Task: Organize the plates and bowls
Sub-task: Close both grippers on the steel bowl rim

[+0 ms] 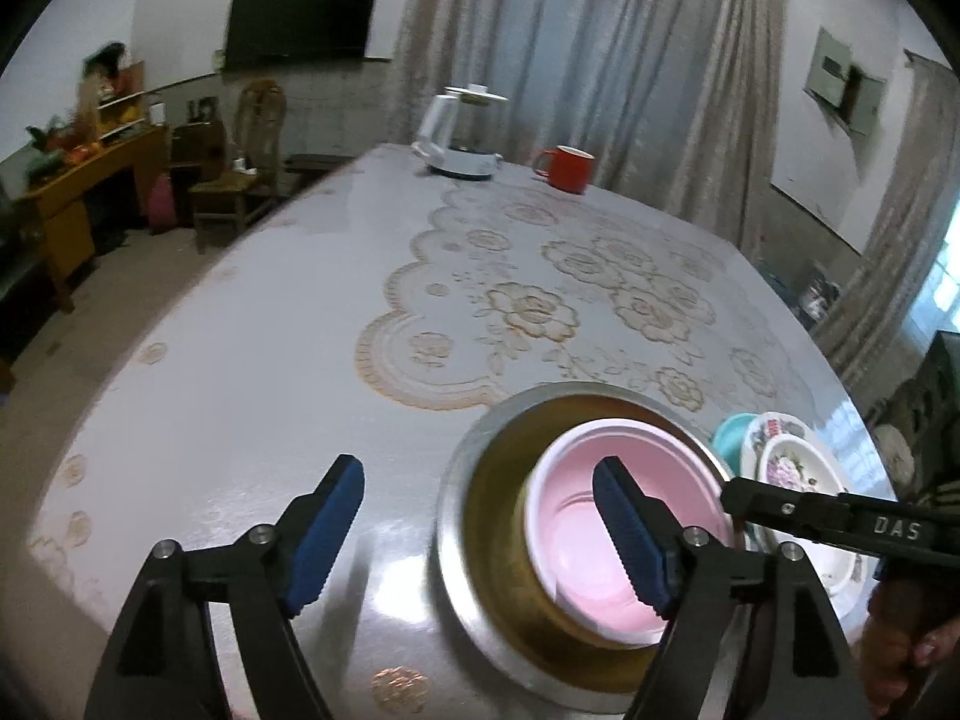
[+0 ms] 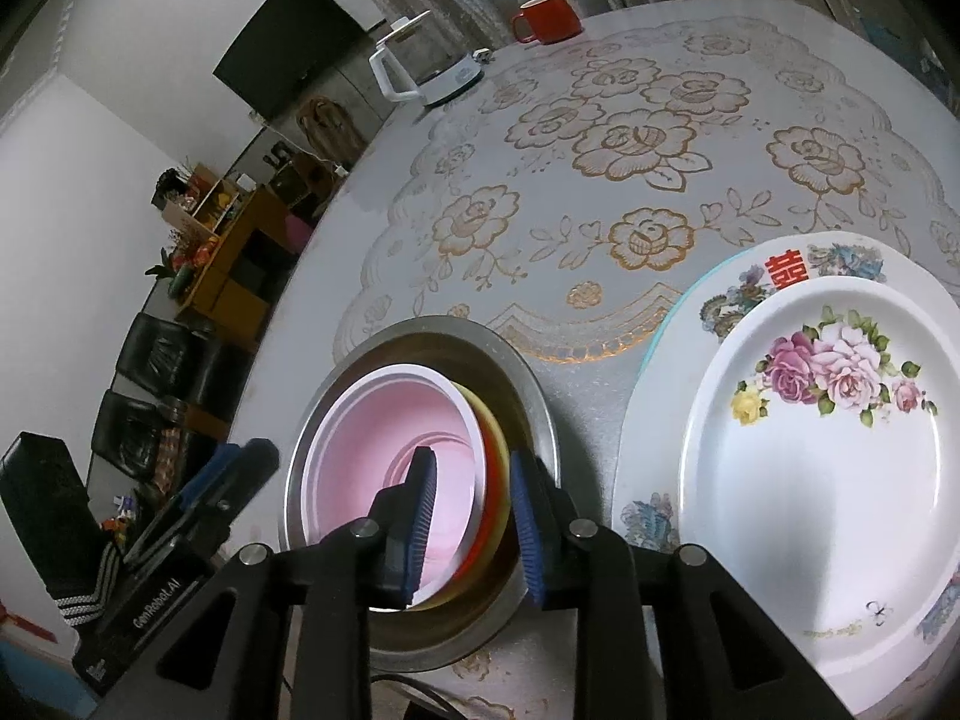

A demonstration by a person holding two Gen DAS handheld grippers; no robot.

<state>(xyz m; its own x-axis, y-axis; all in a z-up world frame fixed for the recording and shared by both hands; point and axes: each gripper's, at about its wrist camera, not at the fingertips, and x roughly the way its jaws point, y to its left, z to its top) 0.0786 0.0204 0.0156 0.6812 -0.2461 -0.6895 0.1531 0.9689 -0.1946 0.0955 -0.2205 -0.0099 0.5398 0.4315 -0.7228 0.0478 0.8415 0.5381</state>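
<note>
A steel bowl (image 1: 462,516) (image 2: 534,396) stands near the table's front edge with a pink bowl (image 1: 570,474) (image 2: 384,420) nested in it, tilted over yellow and red bowl rims (image 2: 495,480). My left gripper (image 1: 480,534) is open wide; its right finger hangs over the pink bowl and its left finger over bare tablecloth. My right gripper (image 2: 474,519) is narrow and straddles the stacked rims, one pad inside the pink bowl and one outside the yellow rim, with gaps showing. To the right lies a stack of plates: a rose plate (image 2: 810,510) (image 1: 798,468) on a larger patterned plate (image 2: 654,516) and a teal one (image 1: 732,432).
A red mug (image 1: 567,168) (image 2: 549,18) and a white kettle (image 1: 456,132) (image 2: 414,69) stand at the far end of the flowered tablecloth (image 1: 300,330). Wooden chairs and a desk (image 1: 72,204) are beyond the left edge. A hand (image 1: 912,648) holds the right gripper.
</note>
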